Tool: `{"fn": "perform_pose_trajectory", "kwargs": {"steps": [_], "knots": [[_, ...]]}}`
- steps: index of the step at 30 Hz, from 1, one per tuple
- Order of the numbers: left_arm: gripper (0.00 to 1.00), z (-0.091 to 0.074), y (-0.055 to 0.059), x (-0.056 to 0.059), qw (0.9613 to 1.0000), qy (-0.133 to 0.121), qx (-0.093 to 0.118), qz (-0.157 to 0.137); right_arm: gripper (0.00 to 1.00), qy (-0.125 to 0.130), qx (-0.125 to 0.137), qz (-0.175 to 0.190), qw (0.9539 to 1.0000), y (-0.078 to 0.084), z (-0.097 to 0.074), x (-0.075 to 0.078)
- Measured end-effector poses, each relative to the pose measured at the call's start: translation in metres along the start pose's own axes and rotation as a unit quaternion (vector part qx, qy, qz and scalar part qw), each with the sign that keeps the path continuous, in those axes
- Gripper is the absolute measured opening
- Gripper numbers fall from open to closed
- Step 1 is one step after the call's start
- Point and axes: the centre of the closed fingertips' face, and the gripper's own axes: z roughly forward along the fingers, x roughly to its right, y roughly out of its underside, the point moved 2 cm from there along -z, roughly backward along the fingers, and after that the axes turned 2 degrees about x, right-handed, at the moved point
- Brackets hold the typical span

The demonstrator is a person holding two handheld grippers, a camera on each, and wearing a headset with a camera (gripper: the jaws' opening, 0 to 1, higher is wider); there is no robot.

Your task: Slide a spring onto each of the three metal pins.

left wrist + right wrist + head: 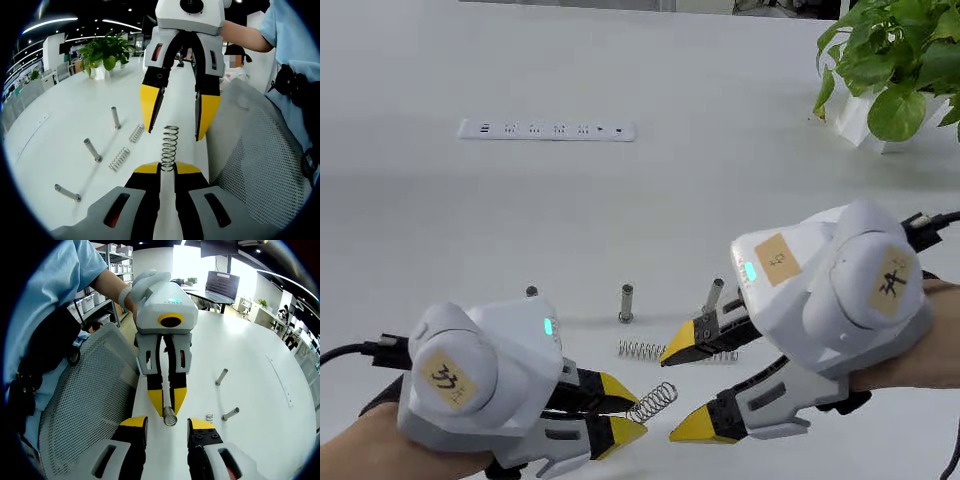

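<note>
Jaws of my left gripper (632, 410) are clamped on one end of a spring (655, 400), which points towards my right gripper (690, 385). That gripper's jaws stand apart on either side of the spring's free end. Just beyond, two loose springs (640, 349) lie on the white table (620, 200). Behind them stand three bare pins (626, 302). I judge this to be the first spring. The next move calls for lining its open end up over a pin.
</note>
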Motion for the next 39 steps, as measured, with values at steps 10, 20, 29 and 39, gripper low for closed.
{"fn": "perform_pose_trajectory", "kwargs": {"steps": [10,20,29,39], "knots": [[0.06,0.004,-0.009,-0.002,0.9999,-0.007,0.013,0.000,0.18,-0.016,-0.024,-0.010,0.9995,0.001,0.009,0.005],[0.06,0.007,-0.013,-0.001,0.9998,-0.006,0.019,0.002,0.12,-0.027,-0.036,-0.010,0.9989,0.006,0.013,0.005],[0.06,0.007,-0.013,0.000,0.9997,-0.003,0.022,0.004,0.08,-0.029,-0.037,-0.013,0.9988,0.006,0.013,0.005],[0.07,0.007,-0.014,0.002,0.9996,0.000,0.029,0.003,0.07,-0.039,-0.038,0.001,0.9985,0.006,0.011,0.004]]}}
